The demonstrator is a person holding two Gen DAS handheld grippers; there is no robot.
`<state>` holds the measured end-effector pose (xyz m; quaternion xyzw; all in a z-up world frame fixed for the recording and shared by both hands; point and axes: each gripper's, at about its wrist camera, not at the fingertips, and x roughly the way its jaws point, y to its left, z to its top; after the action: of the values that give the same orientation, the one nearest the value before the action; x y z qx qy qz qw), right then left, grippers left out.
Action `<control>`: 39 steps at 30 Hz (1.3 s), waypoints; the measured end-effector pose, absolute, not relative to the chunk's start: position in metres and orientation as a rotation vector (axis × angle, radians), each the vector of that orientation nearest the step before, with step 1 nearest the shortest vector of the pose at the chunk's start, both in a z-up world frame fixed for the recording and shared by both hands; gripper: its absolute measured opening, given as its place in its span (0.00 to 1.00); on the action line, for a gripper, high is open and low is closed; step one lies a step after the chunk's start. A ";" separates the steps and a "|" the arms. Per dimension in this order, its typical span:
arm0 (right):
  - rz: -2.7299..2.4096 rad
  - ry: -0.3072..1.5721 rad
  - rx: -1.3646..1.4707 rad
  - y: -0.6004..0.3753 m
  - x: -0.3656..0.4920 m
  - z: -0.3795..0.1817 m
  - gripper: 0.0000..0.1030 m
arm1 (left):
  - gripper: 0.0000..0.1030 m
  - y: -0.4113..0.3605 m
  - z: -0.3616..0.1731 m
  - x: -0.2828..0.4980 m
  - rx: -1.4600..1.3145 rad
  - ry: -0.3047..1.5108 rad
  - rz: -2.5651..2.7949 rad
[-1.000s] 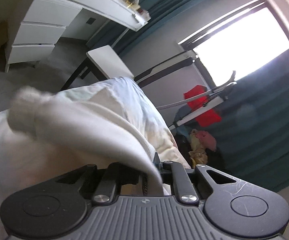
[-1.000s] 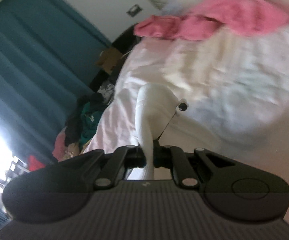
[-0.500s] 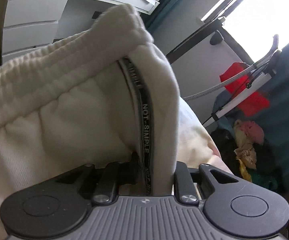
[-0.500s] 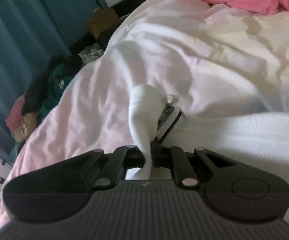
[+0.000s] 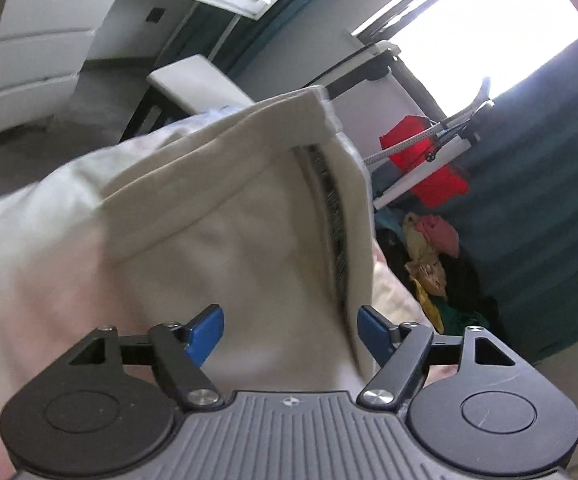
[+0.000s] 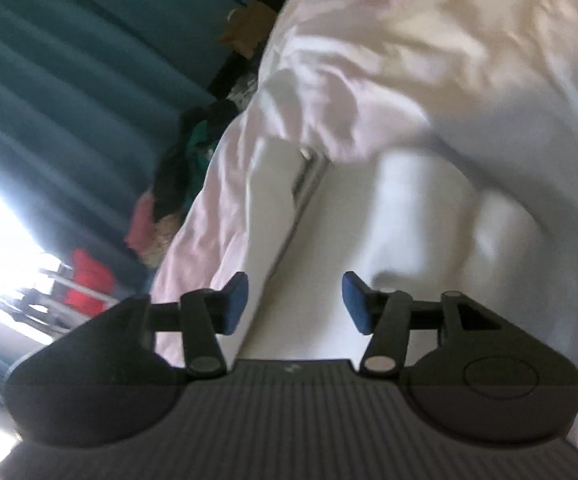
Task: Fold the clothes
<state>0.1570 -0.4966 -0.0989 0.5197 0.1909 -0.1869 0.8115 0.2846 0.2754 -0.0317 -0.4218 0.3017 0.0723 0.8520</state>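
The left gripper (image 5: 291, 330) has its blue-padded fingers (image 5: 205, 332) spread wide, gripping nothing. The white garment (image 5: 229, 248) lies on the bed (image 5: 17, 240) directly ahead, its waistband corner peaking at 12 o'clock. A printed black tape (image 5: 335, 224) runs along the garment's inner edge at 1 o'clock; its lettering is too blurred to read. The right gripper (image 6: 295, 304) likewise has its fingers (image 6: 235, 302) apart and empty, the garment (image 6: 409, 220) lying between and beyond them. The bed edge drops at 10 o'clock toward a clothes pile (image 6: 185, 160) beside teal curtains (image 6: 69, 80).
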 end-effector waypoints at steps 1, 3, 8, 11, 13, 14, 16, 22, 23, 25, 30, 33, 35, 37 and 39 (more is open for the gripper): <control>-0.387 0.414 1.147 -0.492 0.144 -0.102 0.55 | 0.73 0.280 -0.037 0.270 -0.910 0.639 0.151; -0.361 0.429 1.215 -0.482 0.120 -0.109 0.55 | 0.73 0.289 -0.049 0.238 -0.952 0.648 0.149; -0.316 0.525 1.304 -0.461 0.118 -0.128 0.65 | 0.73 0.299 -0.084 0.202 -1.065 0.630 0.161; -0.308 0.516 1.278 -0.455 0.133 -0.136 0.64 | 0.72 0.303 -0.098 0.213 -1.103 0.593 0.199; -0.302 0.510 1.261 -0.451 0.143 -0.141 0.63 | 0.69 0.306 -0.100 0.230 -1.096 0.554 0.239; -0.309 0.492 1.253 -0.451 0.148 -0.143 0.63 | 0.69 0.308 -0.099 0.239 -1.079 0.533 0.261; -0.364 0.409 1.222 -0.456 0.157 -0.145 0.62 | 0.65 0.313 -0.096 0.257 -1.051 0.492 0.312; -0.468 0.302 1.171 -0.478 0.174 -0.154 0.17 | 0.24 0.334 -0.083 0.294 -1.056 0.505 0.462; -0.459 0.295 1.180 -0.480 0.174 -0.153 0.16 | 0.20 0.339 -0.077 0.293 -1.075 0.511 0.460; -0.441 0.279 1.189 -0.483 0.174 -0.148 0.15 | 0.10 0.350 -0.062 0.286 -1.126 0.515 0.446; -0.402 0.221 1.149 -0.477 0.148 -0.119 0.14 | 0.08 0.357 -0.003 0.258 -1.063 0.506 0.394; -0.389 0.213 1.173 -0.476 0.127 -0.110 0.14 | 0.08 0.368 0.013 0.215 -1.058 0.523 0.398; -0.378 0.231 1.189 -0.477 0.109 -0.106 0.14 | 0.08 0.375 0.024 0.186 -1.054 0.535 0.401; -0.368 0.255 1.193 -0.479 0.093 -0.102 0.14 | 0.08 0.383 0.034 0.158 -1.050 0.547 0.403; -0.362 0.281 1.180 -0.479 0.076 -0.097 0.14 | 0.08 0.390 0.040 0.127 -1.051 0.565 0.403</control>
<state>0.0761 -0.4792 -0.0971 0.5514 0.1311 -0.1692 0.8063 0.1267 0.3897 0.0397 -0.4914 0.2641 0.1883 0.8083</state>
